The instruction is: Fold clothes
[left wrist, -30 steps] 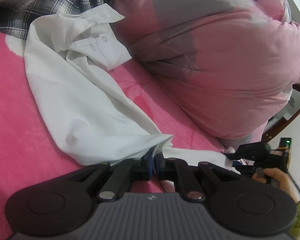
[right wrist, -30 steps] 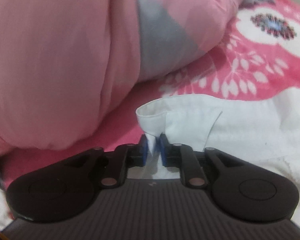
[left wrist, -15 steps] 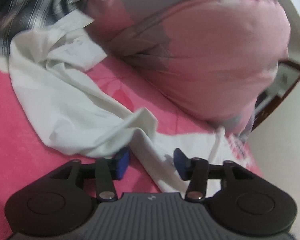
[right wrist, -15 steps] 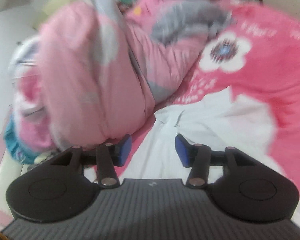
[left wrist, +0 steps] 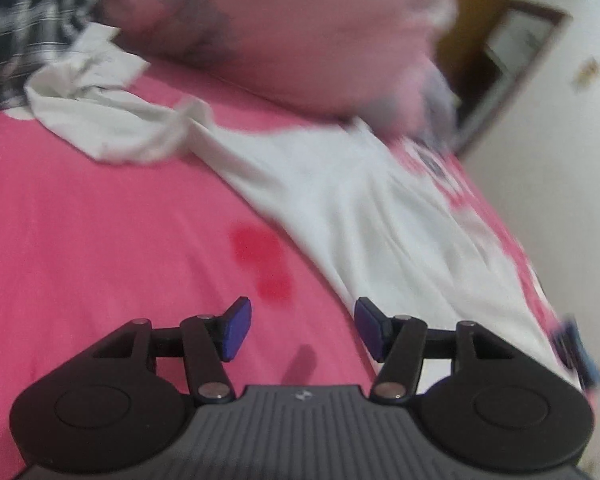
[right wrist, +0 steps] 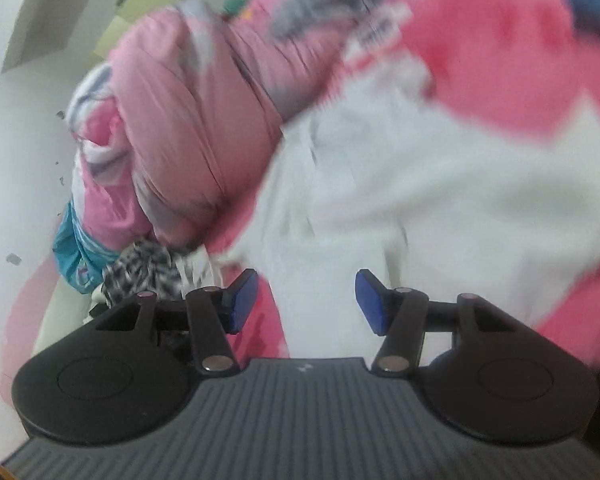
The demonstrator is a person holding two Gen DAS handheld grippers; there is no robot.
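Observation:
A white shirt (left wrist: 340,200) lies spread across the pink bed cover (left wrist: 100,240), its crumpled sleeve end at the far left. My left gripper (left wrist: 302,328) hovers over the bare cover just left of the shirt's near edge; its jaws are opening and nothing is between them. In the right wrist view the same shirt (right wrist: 420,200) lies blurred below and ahead. My right gripper (right wrist: 306,300) hangs above it, open, its blue pads (right wrist: 370,302) holding nothing.
A bundled pink and grey duvet (left wrist: 320,28) lies behind the shirt, and it shows on the left in the right wrist view (right wrist: 204,120). A plaid garment (left wrist: 28,12) sits far left. A wooden door frame (left wrist: 500,60) and a white wall stand beyond the bed.
Both grippers were shut on the white shirt's edge, then opened and let it go. Both have pulled back and risen, the right one much farther, and the shirt now lies flat.

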